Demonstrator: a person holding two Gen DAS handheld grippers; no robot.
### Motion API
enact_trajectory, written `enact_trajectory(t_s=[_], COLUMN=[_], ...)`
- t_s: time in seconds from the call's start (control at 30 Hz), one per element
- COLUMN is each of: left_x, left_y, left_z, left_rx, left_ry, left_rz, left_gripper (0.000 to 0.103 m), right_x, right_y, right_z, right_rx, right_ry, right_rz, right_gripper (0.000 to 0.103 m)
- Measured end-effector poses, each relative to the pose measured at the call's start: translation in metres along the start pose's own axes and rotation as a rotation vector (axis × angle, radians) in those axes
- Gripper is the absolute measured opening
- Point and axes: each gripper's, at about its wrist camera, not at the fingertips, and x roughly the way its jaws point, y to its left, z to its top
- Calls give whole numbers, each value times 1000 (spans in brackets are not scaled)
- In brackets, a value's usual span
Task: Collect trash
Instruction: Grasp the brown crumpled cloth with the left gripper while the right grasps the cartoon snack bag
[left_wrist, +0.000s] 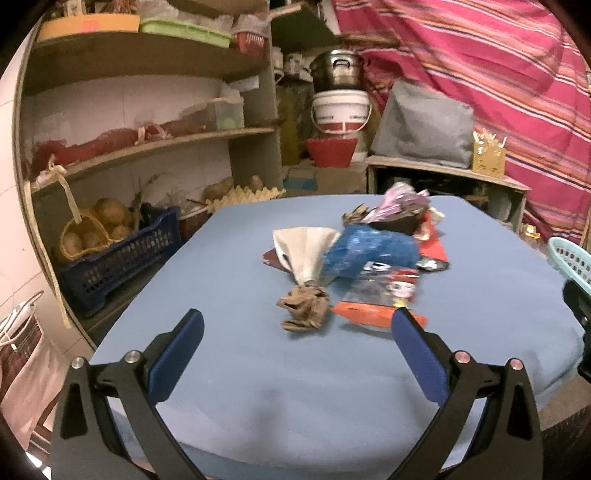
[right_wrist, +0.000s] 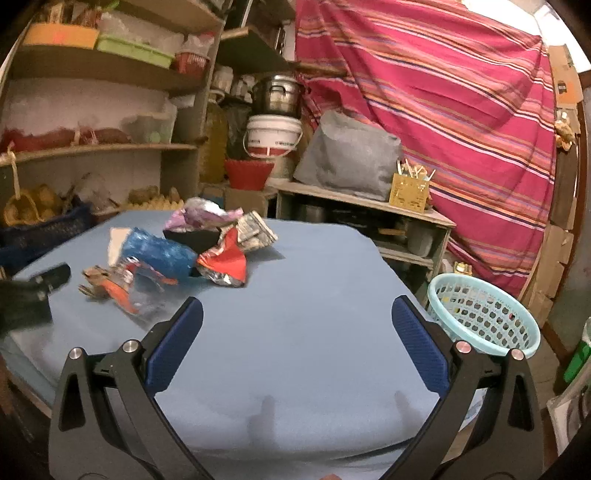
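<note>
A pile of trash lies on the blue table (left_wrist: 258, 387): a crumpled brown paper (left_wrist: 304, 308), an orange-edged clear wrapper (left_wrist: 373, 306), a blue plastic bag (left_wrist: 371, 251), a white paper (left_wrist: 304, 251), a red foil wrapper (right_wrist: 223, 264) and a purple wrapper (right_wrist: 201, 216). My left gripper (left_wrist: 297, 326) is open and empty, just short of the brown paper. My right gripper (right_wrist: 297, 317) is open and empty over bare table, right of the pile. A light-blue basket (right_wrist: 484, 314) stands off the table's right edge.
Shelves with a dark-blue crate (left_wrist: 122, 254) and a wicker basket stand to the left. A low shelf with a grey bag (right_wrist: 351, 157), a white bucket (right_wrist: 273, 136) and a pot stands behind the table. A striped pink cloth (right_wrist: 443, 110) hangs at the right.
</note>
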Motion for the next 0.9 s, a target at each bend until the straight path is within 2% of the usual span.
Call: enact_trajectory(t_s=[0.13,0.27,0.37,0.67,0.7,0.77,0.8,0.87,0.9], left_x=[30,55,79,109,111,116,118,121,121], left_y=[12,13,15,14,14,17,18,21,23], left_z=[6,10,10,6,5,4,4,5,5], left_rx=[-8,-5,-11,-10,-11,-23,-28,-32,-29], left_ry=[65,123,192,278,283,310,318,328,327], left_rz=[-4,-16,-34,-80,-88,-125,-139,-159,-162], left_gripper=[99,99,99,97,95,77,72,67,61], right_x=[23,38,49,74,75,77,77,78,79], right_y=[-4,-1,-2,6,6,9,10,15,18], right_z=[-4,-5,-5,-2,-1,1,2,4,6], right_rx=[30,39,48,70,71,67,64,63,62], right_ry=[79,121,160,217,217,216,216,219,220], right_rz=[20,22,62,76,70,63,60,57,58], right_gripper=[99,99,99,99,99,99,99,99,99])
